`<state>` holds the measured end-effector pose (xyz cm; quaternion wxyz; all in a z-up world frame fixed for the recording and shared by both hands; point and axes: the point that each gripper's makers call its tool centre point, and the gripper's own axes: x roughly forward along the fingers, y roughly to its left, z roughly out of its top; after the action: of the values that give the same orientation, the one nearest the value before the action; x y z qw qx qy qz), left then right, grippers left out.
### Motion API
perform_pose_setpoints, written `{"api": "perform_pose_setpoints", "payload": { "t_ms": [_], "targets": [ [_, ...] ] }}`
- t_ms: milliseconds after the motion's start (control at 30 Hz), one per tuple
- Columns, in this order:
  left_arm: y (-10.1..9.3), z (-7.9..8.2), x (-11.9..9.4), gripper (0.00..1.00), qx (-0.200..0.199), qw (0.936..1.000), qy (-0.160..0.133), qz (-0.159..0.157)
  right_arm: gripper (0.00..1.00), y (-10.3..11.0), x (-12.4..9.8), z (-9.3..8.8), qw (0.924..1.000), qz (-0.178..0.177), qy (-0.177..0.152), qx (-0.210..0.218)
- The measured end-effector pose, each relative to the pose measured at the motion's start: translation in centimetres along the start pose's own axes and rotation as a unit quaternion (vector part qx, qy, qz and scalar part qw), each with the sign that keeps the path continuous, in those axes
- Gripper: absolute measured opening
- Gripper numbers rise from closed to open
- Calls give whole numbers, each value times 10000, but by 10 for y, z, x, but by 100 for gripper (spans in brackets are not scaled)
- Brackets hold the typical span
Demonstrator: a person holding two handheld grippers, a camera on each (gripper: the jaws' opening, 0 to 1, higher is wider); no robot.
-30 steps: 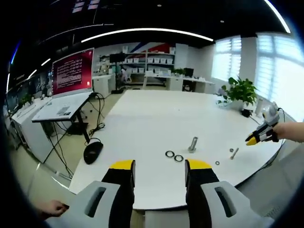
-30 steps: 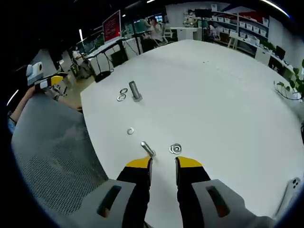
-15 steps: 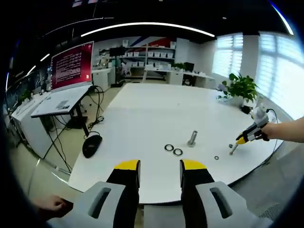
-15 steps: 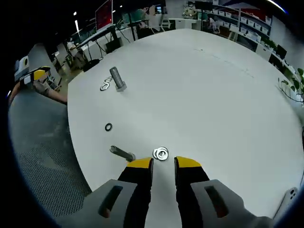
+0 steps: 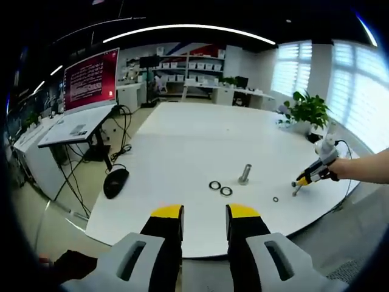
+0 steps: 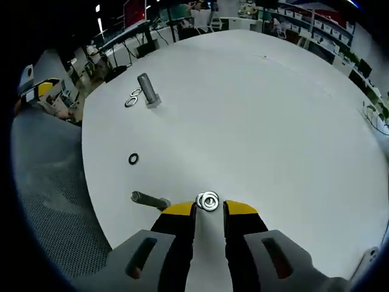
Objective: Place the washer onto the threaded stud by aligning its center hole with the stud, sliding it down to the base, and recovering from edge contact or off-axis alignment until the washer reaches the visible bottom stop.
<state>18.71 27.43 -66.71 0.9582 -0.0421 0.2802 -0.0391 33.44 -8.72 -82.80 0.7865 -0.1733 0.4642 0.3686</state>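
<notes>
Right gripper view looks down on a white table [image 6: 273,121], where the right gripper [image 6: 209,210] hovers with its yellow-tipped jaws parted by a narrow gap and nothing between them. Just ahead of the tips lie two overlapping washers [image 6: 208,201], flat on the tabletop and not gripped. To their left a loose bolt [image 6: 149,199] lies on its side near the table edge. Farther off sits a single small washer [image 6: 133,159], and beyond it the threaded stud [image 6: 147,91] stands upright on its head, with a pair of washers [image 6: 131,99] lying just beside its base. The stud's shank is bare.

Left gripper view shows the left gripper [image 5: 203,213] held back from the near table edge, its jaws parted and empty. On the table [image 5: 182,140] the stud [image 5: 245,174] stands upright, with the two washers [image 5: 219,188] near its foot. At the right, the right gripper [image 5: 302,180] reaches in, its tip just above the loose bolt [image 5: 296,189].
</notes>
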Motion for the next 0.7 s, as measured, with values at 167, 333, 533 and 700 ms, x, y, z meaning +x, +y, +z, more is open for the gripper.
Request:
{"api": "perform_pose_setpoints", "payload": {
  "t_ms": [167,333,533,700],
  "targets": [
    [0,0,0,25,-2,10000,-14,2,18,2,3,1,10000,1,20,-48],
    [0,1,0,25,-2,10000,-30,0,12,-1,4,0,10000,-31,85,-29],
    [0,1,0,25,4,10000,-24,4,6,0,4,-2,9999,75,141,-30],
    [0,0,0,25,13,10000,-18,-1,15,1,5,-1,9999,38,145,-78]
  ]
}}
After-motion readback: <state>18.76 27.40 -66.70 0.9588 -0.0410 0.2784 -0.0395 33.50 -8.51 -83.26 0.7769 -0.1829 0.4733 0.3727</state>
